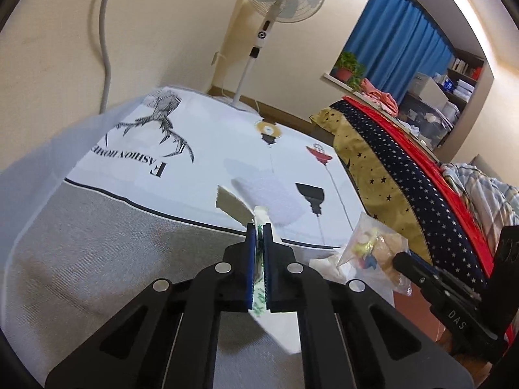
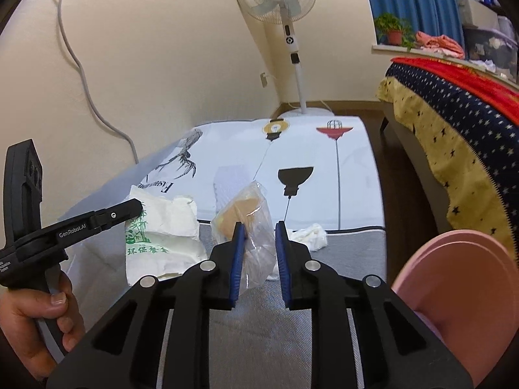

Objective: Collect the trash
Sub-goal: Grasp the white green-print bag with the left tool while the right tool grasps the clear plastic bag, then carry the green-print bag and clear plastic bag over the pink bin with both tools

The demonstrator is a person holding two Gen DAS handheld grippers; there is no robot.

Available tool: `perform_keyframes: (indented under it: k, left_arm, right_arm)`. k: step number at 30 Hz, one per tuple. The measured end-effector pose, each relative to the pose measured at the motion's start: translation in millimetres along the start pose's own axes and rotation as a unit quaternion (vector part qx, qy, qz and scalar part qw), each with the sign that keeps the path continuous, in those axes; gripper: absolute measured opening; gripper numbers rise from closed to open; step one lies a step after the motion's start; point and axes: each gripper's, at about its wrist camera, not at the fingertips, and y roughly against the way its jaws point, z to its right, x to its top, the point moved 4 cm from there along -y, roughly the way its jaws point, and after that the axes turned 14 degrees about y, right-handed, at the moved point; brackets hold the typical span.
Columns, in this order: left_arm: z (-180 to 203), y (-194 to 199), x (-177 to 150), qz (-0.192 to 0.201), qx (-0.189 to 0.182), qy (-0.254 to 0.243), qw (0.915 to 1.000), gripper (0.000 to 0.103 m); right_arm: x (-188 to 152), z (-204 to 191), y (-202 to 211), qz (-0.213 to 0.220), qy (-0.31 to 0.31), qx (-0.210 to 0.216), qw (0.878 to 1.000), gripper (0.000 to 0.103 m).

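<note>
- Your left gripper [image 1: 259, 227] is clamped hard on a thin white paper bag [image 2: 162, 236] printed with green bamboo. Only a narrow edge sits between the blue pads, so the paper could tear or slide out if you swing it.
- Your right gripper [image 2: 258, 227] is closed on a clear plastic bag [image 2: 254, 227] holding tan scraps. The film is slick and crinkled and bulges between the pads, so I judge it could slip out.
- Both bags hang just above the table [image 2: 350, 253], over the grey strip along its near edge.
- A crumpled white tissue [image 2: 309, 235] lies on that strip toward the right edge. It is soft and light, and a swinging bag could brush it off.
- A pink bin [image 2: 460, 295], smooth and rounded, sits off the near right corner.
- The tablecloth [image 1: 211, 136] is smooth printed sheeting.
</note>
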Motion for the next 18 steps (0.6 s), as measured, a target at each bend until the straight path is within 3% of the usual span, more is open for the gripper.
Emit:
perform_keyframes:
  k: [18]
  left_arm:
    - [48, 69, -25, 0.026, -0.008, -0.059, 0.9979, 0.002]
  right_arm:
    - [0, 7, 114, 0.047, 0.0, -0.042, 0.998, 0.02]
